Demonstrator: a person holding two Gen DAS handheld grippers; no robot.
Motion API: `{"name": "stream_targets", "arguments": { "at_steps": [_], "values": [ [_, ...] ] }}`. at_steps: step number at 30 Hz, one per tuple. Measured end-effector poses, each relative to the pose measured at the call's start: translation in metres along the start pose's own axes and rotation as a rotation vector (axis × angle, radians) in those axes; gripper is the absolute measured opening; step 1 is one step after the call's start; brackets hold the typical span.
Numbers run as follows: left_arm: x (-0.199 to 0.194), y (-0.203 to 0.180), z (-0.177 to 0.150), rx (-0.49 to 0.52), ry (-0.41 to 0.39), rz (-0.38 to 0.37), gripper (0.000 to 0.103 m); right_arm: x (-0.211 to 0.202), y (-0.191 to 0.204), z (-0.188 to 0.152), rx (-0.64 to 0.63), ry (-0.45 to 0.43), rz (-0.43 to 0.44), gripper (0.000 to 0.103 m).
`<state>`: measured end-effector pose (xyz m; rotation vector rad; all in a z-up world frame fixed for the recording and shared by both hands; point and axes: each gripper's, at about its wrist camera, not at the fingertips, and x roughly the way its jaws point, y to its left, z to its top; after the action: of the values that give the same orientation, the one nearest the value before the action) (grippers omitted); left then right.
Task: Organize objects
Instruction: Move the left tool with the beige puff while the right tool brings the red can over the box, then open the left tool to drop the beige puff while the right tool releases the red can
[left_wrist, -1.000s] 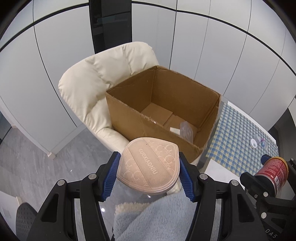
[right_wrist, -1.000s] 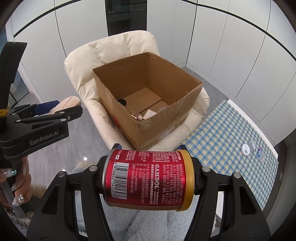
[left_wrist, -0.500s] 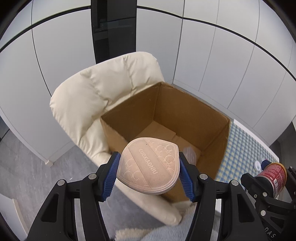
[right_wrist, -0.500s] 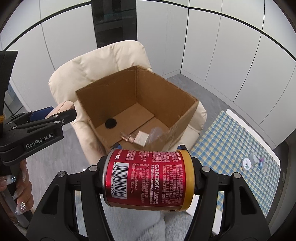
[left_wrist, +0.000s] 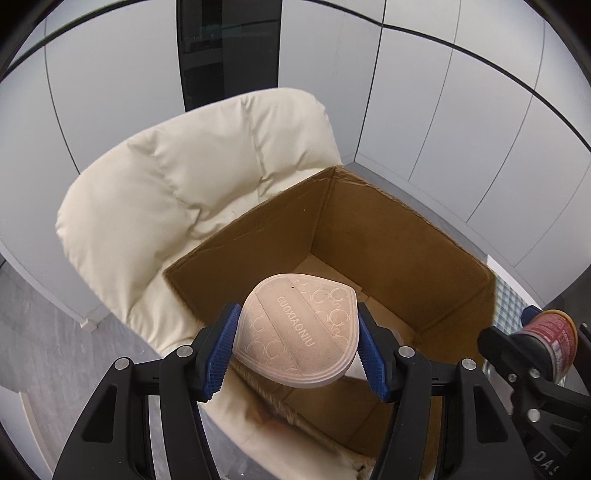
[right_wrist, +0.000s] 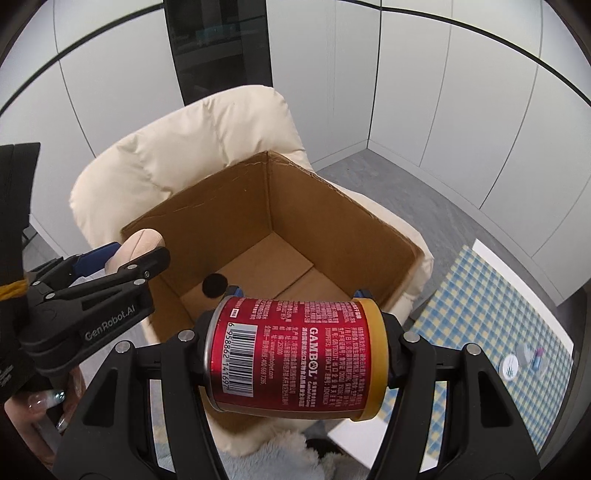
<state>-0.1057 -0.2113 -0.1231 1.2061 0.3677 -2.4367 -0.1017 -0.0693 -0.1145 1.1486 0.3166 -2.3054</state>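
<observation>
My left gripper (left_wrist: 295, 345) is shut on a pink shoe sole (left_wrist: 297, 338) marked GUOXIAONIU and holds it over the near left rim of an open cardboard box (left_wrist: 388, 236). My right gripper (right_wrist: 295, 352) is shut on a red GAMBOL can (right_wrist: 295, 356) lying sideways, over the box's (right_wrist: 295, 206) near edge. The left gripper with the sole (right_wrist: 142, 242) shows at the left of the right wrist view. The can (left_wrist: 550, 341) shows at the right of the left wrist view. A black round object (right_wrist: 214, 284) lies on the box floor.
The box rests on a cream padded armchair (left_wrist: 192, 177). A table with a blue-yellow checked cloth (right_wrist: 491, 314) stands to the right, with small caps (right_wrist: 511, 371) on it. A light blue fluffy fabric (right_wrist: 273, 461) lies below. White wall panels stand behind.
Both grippers have moved forward toward the box with their loads. The box now looms larger and sits under the sole and the can; the can has tilted slightly.
</observation>
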Motion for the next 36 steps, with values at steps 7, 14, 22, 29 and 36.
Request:
{"name": "stream_targets", "arguments": {
  "at_steps": [7, 14, 22, 29, 36],
  "values": [
    [0.047, 0.003, 0.007, -0.009, 0.068, 0.003, 0.062, 0.057, -0.001, 0.012, -0.001, 0.066, 0.004, 0.064],
    [0.068, 0.000, 0.004, 0.002, 0.097, 0.005, 0.062, 0.099, -0.006, 0.005, 0.008, 0.127, -0.001, 0.064],
    [0.073, -0.003, 0.000, 0.011, 0.103, -0.003, 0.063, 0.115, -0.006, 0.001, 0.002, 0.147, -0.017, 0.064],
    [0.063, -0.005, 0.004, 0.042, 0.077, 0.097, 0.092, 0.108, -0.008, 0.006, -0.011, 0.101, -0.081, 0.090],
    [0.056, 0.003, 0.005, 0.006, 0.073, 0.045, 0.092, 0.095, -0.017, 0.008, 0.029, 0.057, -0.080, 0.095]
  ]
}}
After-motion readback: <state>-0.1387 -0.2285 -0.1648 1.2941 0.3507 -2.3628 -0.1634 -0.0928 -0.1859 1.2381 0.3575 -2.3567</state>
